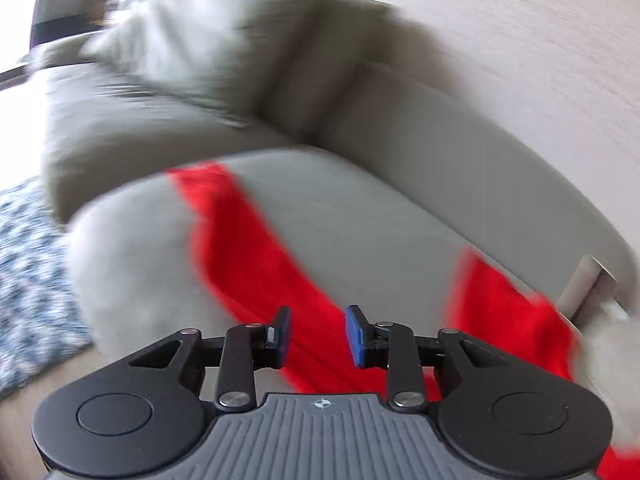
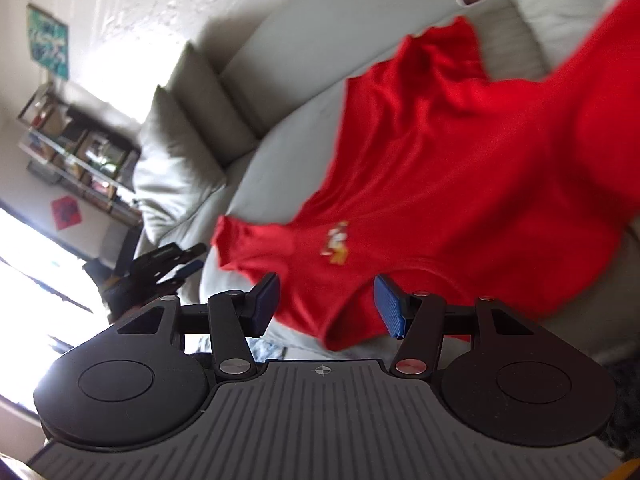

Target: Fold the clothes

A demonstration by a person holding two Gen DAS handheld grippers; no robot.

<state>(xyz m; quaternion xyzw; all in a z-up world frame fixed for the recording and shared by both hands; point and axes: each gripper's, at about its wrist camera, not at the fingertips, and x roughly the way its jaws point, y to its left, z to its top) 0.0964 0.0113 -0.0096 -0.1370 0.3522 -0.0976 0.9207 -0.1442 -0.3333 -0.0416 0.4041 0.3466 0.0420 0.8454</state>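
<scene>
Lying ahead of both gaping tongs (image 2: 326, 306), red shirt (image 2: 460, 168).

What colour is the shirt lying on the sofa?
Bright red shirt with a small chest print; the right wrist view shows it best.

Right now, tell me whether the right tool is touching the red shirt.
Cannot tell. In the right wrist view the open right tool overlaps the red shirt on the sofa, but blur hides any contact or gap.

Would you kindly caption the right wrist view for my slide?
Open right gripper poised at the collar of a red T-shirt spread on a grey sofa.
</scene>
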